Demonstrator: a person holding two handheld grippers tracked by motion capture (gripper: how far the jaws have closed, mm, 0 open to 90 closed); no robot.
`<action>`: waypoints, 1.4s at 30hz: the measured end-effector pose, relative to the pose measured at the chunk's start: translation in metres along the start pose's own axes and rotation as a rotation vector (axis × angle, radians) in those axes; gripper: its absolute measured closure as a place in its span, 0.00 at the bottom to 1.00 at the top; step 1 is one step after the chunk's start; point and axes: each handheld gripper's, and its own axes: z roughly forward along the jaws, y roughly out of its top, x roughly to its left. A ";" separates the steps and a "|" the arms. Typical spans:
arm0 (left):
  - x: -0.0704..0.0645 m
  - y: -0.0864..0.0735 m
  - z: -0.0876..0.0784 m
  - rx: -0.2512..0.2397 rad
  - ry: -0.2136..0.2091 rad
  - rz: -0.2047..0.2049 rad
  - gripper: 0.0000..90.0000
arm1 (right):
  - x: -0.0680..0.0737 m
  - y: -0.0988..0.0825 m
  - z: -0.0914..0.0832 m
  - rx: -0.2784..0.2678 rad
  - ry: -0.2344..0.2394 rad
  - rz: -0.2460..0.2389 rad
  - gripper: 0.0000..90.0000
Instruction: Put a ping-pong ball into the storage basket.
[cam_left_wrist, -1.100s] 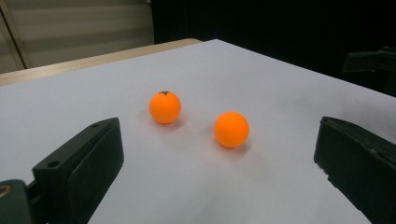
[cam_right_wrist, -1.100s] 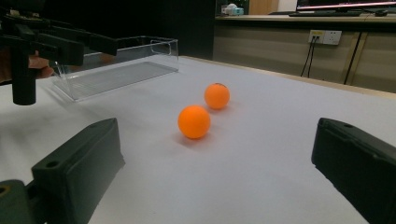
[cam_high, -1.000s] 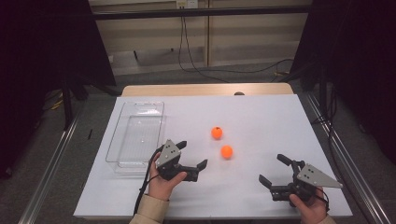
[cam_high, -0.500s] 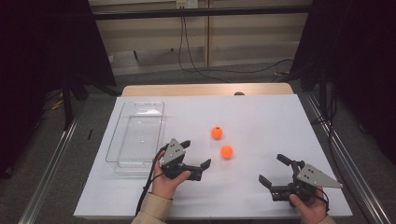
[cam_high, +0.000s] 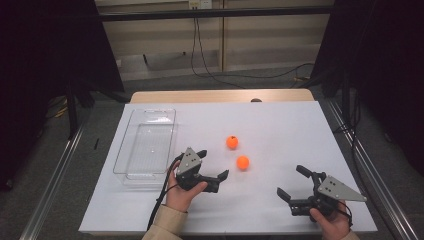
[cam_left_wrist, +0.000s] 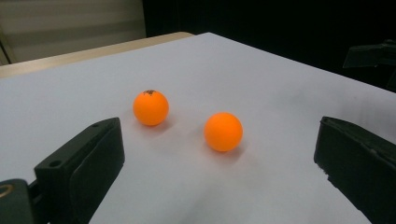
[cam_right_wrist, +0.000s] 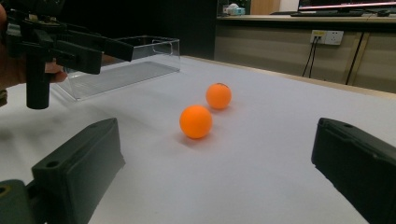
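1. High view: the left gripper (cam_high: 214, 165) has moved a little toward the right edge of the table (cam_high: 300, 130) over the last second and now stands just short of the near orange ball (cam_high: 243, 162). Its jaws are spread and nothing sits between them. The right gripper (cam_high: 294, 182) has kept its place near the front right corner, jaws spread, empty. The far orange ball (cam_high: 232, 142) lies close behind the near one, both toward the middle of the table. The clear plastic tray (cam_high: 131, 145) lies empty along the left edge.

2. Left gripper view: the near orange ball (cam_left_wrist: 223, 131) lies ahead between the open jaws, apart from both; the far orange ball (cam_left_wrist: 150, 107), with a dark mark on top, lies beyond it.

3. Right gripper view: both balls rest ahead, untouched; the left gripper (cam_right_wrist: 112, 49) hangs in front of the clear plastic tray (cam_right_wrist: 154, 56).

4. Judgement: the shift reads as an approach to the near ball; no grasp has been made, and a transfer to the tray looks likely.
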 end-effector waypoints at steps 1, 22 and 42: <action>0.000 0.000 0.001 0.001 -0.001 0.004 0.02 | 0.000 0.000 0.000 0.000 0.000 -0.001 0.01; -0.001 0.001 0.013 0.029 -0.013 -0.004 0.02 | 0.000 0.000 0.000 0.002 0.000 -0.002 0.01; 0.000 0.001 0.025 0.043 -0.013 -0.004 0.02 | -0.001 0.000 0.000 0.001 0.001 -0.003 0.01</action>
